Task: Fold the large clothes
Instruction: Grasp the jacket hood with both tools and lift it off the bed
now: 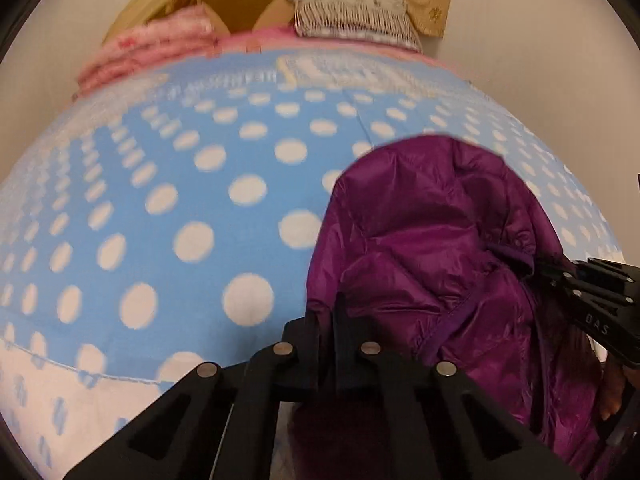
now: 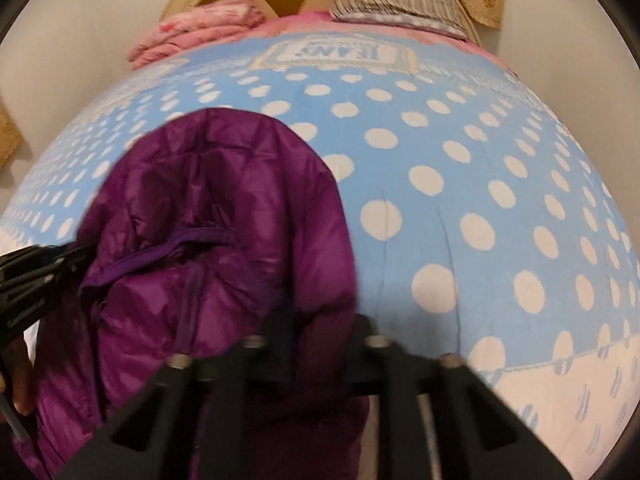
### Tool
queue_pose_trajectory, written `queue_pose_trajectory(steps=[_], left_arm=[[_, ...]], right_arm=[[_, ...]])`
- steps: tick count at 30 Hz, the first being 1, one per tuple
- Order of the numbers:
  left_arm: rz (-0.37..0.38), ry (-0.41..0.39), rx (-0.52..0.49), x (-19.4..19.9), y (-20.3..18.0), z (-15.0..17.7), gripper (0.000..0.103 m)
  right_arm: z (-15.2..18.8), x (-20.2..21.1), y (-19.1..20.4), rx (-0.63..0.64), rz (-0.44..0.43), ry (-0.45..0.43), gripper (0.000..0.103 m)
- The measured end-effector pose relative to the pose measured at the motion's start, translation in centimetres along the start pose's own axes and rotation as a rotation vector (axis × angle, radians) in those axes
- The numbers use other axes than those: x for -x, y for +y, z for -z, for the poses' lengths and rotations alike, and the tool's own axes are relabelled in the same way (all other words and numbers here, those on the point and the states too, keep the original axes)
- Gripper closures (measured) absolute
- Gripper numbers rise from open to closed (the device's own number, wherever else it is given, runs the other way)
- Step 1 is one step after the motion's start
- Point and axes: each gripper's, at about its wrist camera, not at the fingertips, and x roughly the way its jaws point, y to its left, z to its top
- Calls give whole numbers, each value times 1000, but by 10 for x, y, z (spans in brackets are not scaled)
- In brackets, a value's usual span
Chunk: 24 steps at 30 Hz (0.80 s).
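Observation:
A purple puffer jacket [image 1: 436,248] hangs bunched above a bed with a blue cover with white dots [image 1: 180,184]. My left gripper [image 1: 332,320] is shut on the jacket's left edge. In the right wrist view the jacket [image 2: 224,216] fills the lower left, and my right gripper [image 2: 304,336] is shut on its right edge. Each gripper shows in the other's view: the right one [image 1: 592,292] at the jacket's right side, the left one [image 2: 36,276] at its left side. The jacket's lower part is hidden behind the grippers.
The dotted cover [image 2: 460,184] spans the bed. At the far end lie a pink folded blanket [image 1: 156,52], a grey striped pillow [image 1: 352,16] and a beige headboard [image 1: 132,4]. White walls flank the bed.

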Motion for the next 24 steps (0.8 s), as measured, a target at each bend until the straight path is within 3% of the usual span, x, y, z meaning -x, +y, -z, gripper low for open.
queue_pose_trajectory(steps=[10, 20, 24], left_arm=[[14, -176, -78, 97, -16, 3, 101], [37, -356, -155, 191, -32, 63, 101], [-15, -478, -208, 214, -42, 95, 101]], right_arm=[[22, 99, 20, 83, 37, -177, 96], [64, 166, 35, 41, 29, -285, 96], [87, 183, 34, 33, 20, -323, 96]])
